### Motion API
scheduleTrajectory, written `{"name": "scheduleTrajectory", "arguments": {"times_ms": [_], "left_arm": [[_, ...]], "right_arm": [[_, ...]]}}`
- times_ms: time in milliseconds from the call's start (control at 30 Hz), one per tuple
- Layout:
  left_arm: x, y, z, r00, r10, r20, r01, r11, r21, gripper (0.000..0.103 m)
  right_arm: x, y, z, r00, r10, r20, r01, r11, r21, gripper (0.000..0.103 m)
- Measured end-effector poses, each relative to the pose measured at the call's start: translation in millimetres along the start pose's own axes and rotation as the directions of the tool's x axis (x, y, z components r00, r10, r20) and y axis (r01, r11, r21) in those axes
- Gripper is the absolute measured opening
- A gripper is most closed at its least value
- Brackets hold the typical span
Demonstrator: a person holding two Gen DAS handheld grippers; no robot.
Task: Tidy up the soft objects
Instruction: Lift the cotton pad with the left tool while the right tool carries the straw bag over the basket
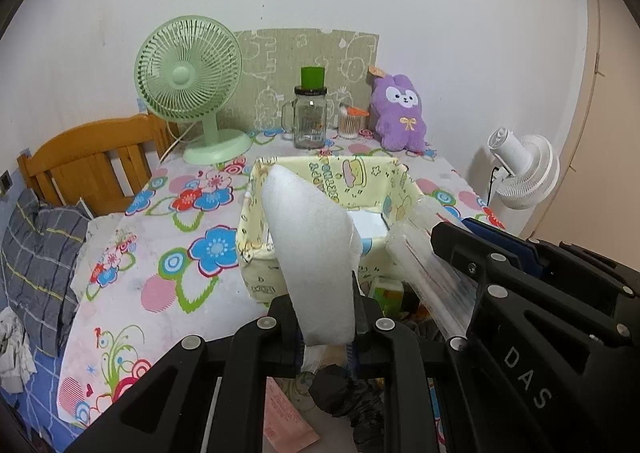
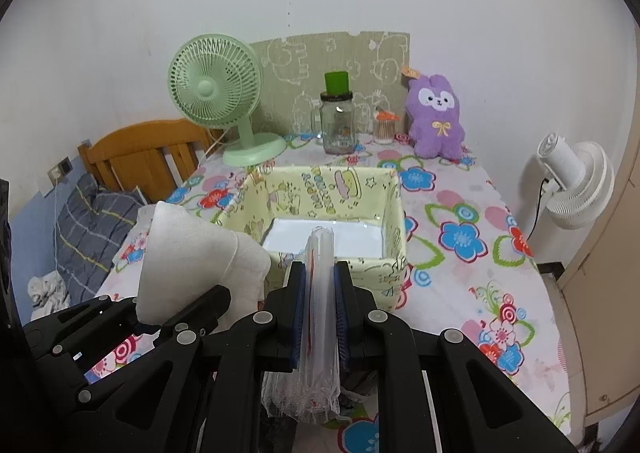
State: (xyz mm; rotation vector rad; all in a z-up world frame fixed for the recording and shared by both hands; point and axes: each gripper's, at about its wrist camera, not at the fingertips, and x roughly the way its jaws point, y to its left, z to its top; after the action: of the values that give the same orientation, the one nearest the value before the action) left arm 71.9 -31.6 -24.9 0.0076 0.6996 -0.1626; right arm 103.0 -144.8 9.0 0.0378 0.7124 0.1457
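The left gripper (image 1: 326, 327) has its jaws closed on the lower end of a white foam sheet (image 1: 310, 249), which stands up and leans toward the yellow fabric box (image 1: 256, 221) on the flowered surface (image 1: 160, 253). The right gripper (image 2: 320, 293) has its jaws pinched tight on a clear plastic bag (image 2: 320, 293), folded flat, whose top edge points at the same box.

The foam sheet looks very light and springy. It holds its shape above the grip yet curves under its own lean, so it will likely flop or spring back when let go. Holding it low, as now, leaves a long free end, and a hold nearer the middle would steady it.

The bag looks thin, limp and slick. A squeeze across all its folded layers keeps it from sliding out. Neither seems breakable, and the box walls are soft and may give if pushed.
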Motion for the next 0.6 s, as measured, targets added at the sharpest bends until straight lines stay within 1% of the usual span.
{"name": "scheduleTrajectory", "arguments": {"times_ms": [267,600], "left_arm": [[-7.3,-5.7,11.4,1.000,0.002,0.024,-0.002,1.000,0.007,0.013],[0.2,-6.5,26.4,0.999,0.012,0.045,-0.012,1.000,0.005,0.013]], "right_arm": [[-8.7,-3.5,11.8,1.000,-0.003,0.031,0.004,1.000,-0.002,0.017],[0.1,-11.0,27.2,0.999,0.002,0.047,-0.002,1.000,-0.003,0.017]]}}
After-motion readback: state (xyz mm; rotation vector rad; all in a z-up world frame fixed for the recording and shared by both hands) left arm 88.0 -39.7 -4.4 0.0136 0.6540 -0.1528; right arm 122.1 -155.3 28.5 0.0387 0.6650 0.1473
